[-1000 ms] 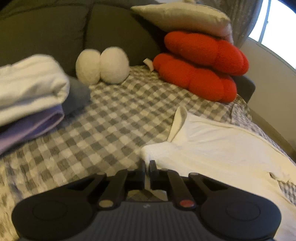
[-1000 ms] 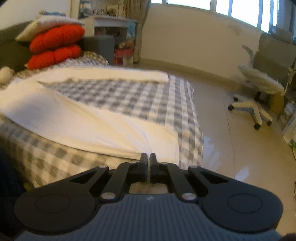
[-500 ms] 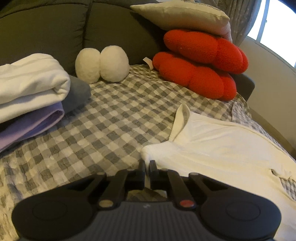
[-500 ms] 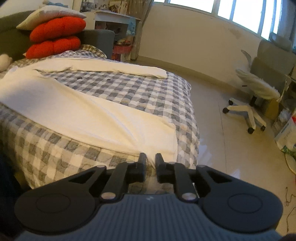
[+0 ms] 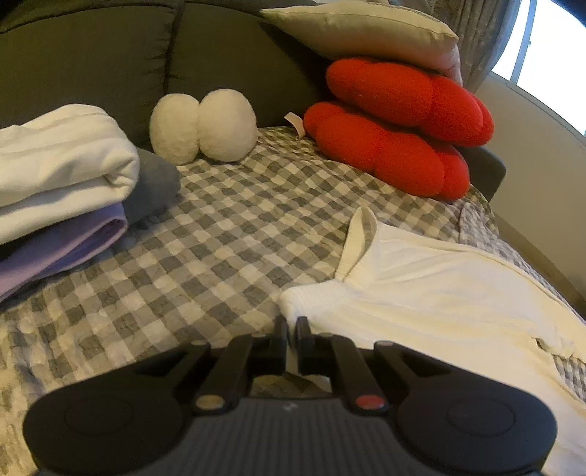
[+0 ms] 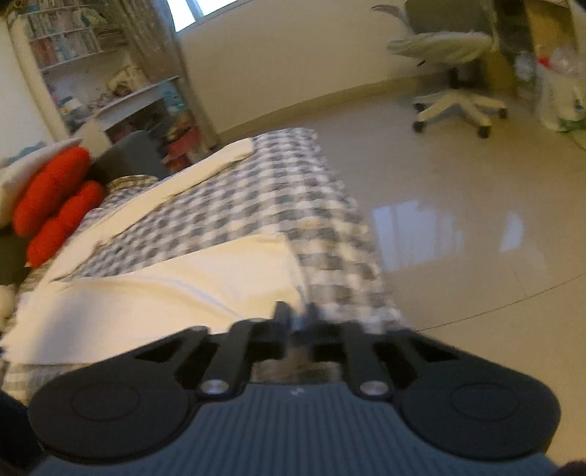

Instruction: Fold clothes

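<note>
A white garment (image 5: 439, 293) lies spread on the grey checked bed cover (image 5: 219, 238). My left gripper (image 5: 292, 329) is shut on the garment's near corner, and a strip of white cloth shows between its fingers. In the right wrist view, which is tilted and blurred, the same garment (image 6: 164, 293) runs along the bed's near side. My right gripper (image 6: 296, 315) is at the garment's end corner by the bed's foot. Its jaws are closing, with the cloth's edge pinched between them.
Folded white and purple clothes (image 5: 55, 190) are stacked at the left. Two white plush balls (image 5: 201, 124), red cushions (image 5: 395, 135) and a beige pillow (image 5: 359, 33) rest against the dark headboard. Beyond the bed's foot are a glossy floor (image 6: 457, 219), a swivel chair (image 6: 454, 73) and shelves (image 6: 91, 66).
My right gripper opened a little at the garment's end corner and closed again on it, while it rolled and shifted sideways. The left gripper has kept still with its grip on the cloth.
</note>
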Available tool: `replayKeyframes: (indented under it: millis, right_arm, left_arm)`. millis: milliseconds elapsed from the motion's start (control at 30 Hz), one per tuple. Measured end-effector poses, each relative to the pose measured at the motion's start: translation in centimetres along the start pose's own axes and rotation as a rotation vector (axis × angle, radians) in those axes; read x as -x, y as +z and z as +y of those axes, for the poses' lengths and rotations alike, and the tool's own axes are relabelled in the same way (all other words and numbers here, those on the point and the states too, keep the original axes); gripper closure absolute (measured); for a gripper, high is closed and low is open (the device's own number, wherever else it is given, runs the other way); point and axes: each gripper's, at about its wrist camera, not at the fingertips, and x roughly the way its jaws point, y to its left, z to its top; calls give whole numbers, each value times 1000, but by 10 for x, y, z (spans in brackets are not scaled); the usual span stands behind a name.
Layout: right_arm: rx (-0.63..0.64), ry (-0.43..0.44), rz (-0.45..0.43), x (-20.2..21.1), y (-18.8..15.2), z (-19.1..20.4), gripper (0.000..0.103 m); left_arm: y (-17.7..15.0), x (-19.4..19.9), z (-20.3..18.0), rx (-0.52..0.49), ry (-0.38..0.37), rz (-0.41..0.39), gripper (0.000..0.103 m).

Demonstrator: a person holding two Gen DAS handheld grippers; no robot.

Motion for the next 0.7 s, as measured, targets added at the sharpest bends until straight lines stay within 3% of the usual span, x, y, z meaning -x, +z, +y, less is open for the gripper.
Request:
replayKeyframes:
  millis: [100,367,533,600,633,700]
  right_arm:
    - [-5,-7,-35,16,5,0,101]
    - [35,-94,22,1,-5,1,101]
    - [101,-115,12,-1,-3,8,101]
    - [154,-124,39,-4,-5,13,99]
    - [182,-129,46,-5,-5,15,92]
    - [212,-136,36,-2,0,18,88]
  left_arm:
    - [3,6,4,18,-11,-12,98]
    - [-6,-6,6,-7,17,7,98]
    - [-11,-11,-2,-98,9,11,97]
    - [-12,-11,-5,-120,10,16,95]
    - [-12,-11,-6,-124,9,17,95]
    - [-10,-10,-4,-111,0,26,86]
